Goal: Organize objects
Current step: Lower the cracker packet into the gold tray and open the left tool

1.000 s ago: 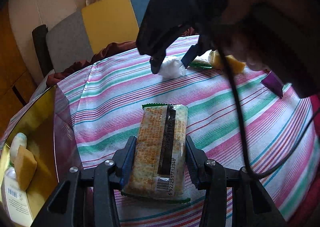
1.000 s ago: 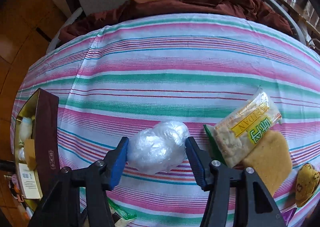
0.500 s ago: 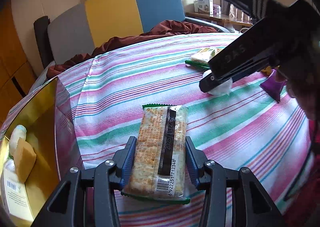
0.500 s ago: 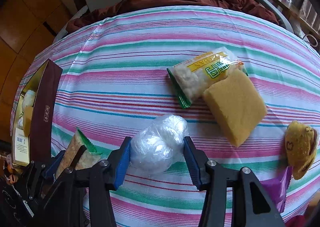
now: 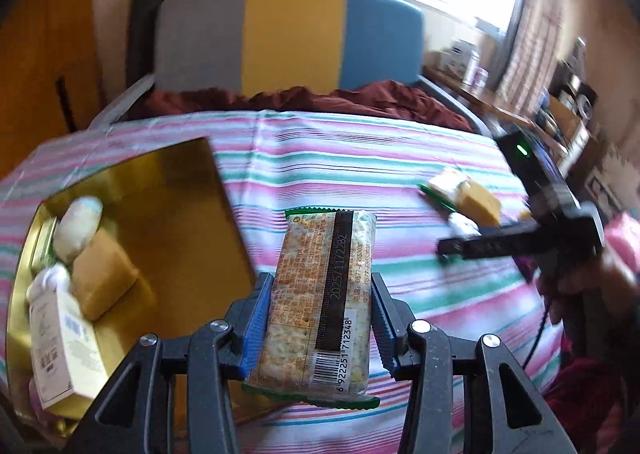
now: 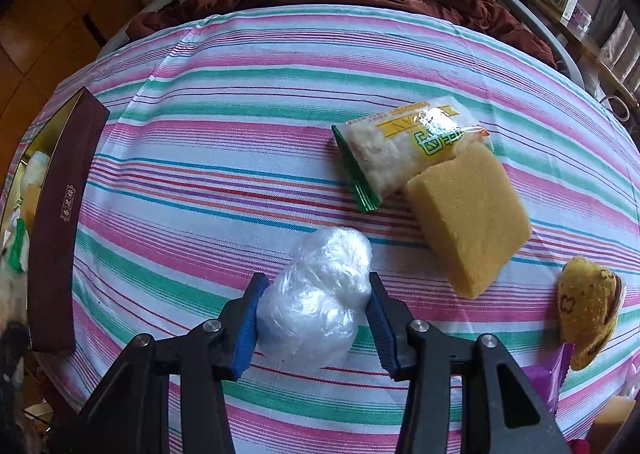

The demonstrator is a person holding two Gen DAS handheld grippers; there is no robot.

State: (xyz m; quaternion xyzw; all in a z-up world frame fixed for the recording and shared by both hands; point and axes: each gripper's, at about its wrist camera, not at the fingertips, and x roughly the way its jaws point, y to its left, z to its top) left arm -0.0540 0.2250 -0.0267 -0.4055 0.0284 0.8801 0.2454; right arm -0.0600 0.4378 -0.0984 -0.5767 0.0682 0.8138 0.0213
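The left claw (image 5: 316, 328) has lifted its gripped cracker packet (image 5: 320, 306) off the table (image 5: 420, 157), nearer the gold box (image 5: 168, 189). Only the right-wrist view shows the right claw (image 6: 314, 324) clenched on the plastic-wrapped ball (image 6: 320, 294).

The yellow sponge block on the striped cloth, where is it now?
In the right wrist view, the yellow sponge block lies right of centre, its far corner touching the snack packet, with the plastic-wrapped ball to its left.

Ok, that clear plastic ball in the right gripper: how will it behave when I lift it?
The plastic ball looks like crumpled film, so probably very light. It bulges between the right gripper pads, so likely soft and springy, and may squash. The glossy wrinkled surface could slip; if dropped on the striped tablecloth, its rounded shape might roll.
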